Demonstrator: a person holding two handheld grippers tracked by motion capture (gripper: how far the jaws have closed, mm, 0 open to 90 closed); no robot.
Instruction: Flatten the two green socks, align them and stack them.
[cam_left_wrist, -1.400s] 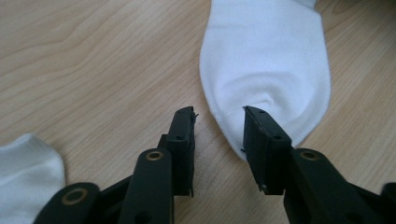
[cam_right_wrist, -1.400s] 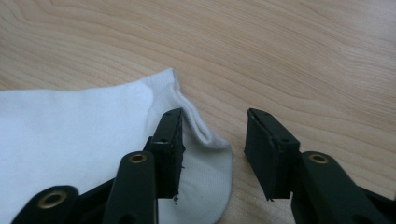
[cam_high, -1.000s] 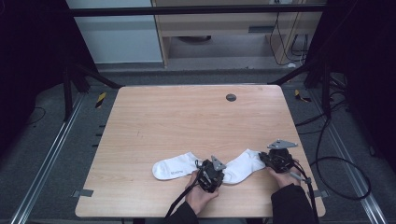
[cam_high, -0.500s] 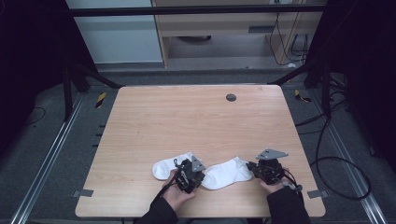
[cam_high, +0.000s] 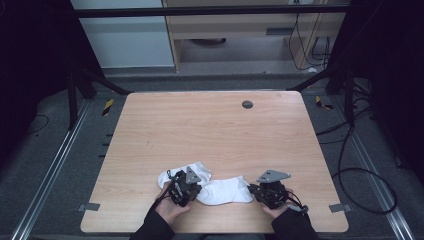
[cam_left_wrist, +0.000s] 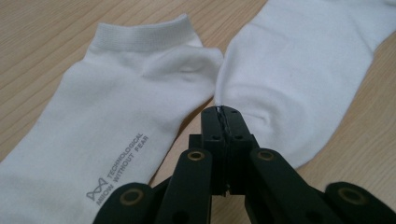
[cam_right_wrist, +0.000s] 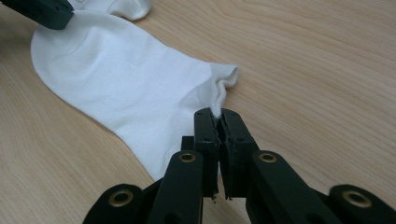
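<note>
both the left gripper (cam_left_wrist: 223, 112) and the right gripper (cam_right_wrist: 218, 116) were clamped on the plain sock (cam_high: 226, 190), carrying it toward the printed sock (cam_left_wrist: 93, 140); next it probably needed laying exactly on top

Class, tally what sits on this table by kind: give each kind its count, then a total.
White socks: 2, the held sock and the printed sock
Black tongs: 2, left tongs and right tongs
Total: 4
</note>
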